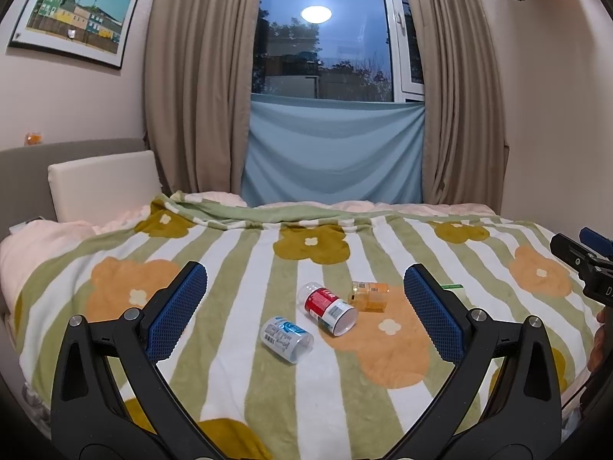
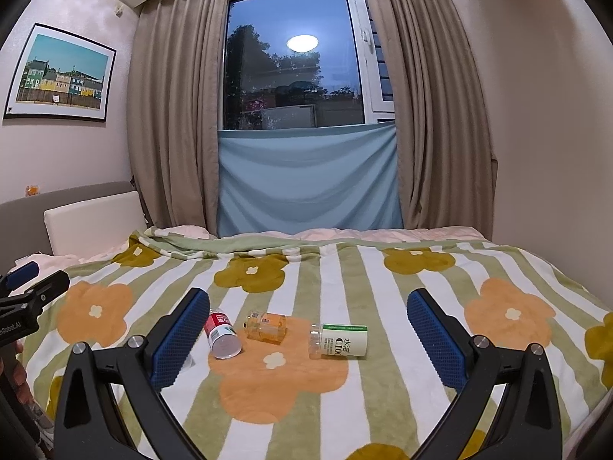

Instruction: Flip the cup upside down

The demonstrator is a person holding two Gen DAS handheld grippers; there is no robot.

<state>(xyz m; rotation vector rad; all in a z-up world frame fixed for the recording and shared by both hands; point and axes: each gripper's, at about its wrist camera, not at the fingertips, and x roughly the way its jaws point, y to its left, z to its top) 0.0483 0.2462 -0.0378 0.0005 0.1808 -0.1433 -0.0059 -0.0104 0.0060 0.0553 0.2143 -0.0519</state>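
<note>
Left wrist view shows your left claw point(image 1: 305, 308) spread wide, holding nothing, framing the toppled red-labelled cup point(image 1: 328, 308) at 12 o'clock; right claw point(image 2: 308, 329) likewise agape.

Room evenly lit, soft shadows. Ceiling lamp glare point(image 1: 316, 13) reflected in window point(image 2: 293, 59), dusk-blue outside. Fisheye bends curtains point(image 1: 189, 76); corners black. Focus sharp throughout.

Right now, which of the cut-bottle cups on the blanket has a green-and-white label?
The rightmost clear plastic cup, lying on its side; the others wear red, orange and blue labels.
</note>
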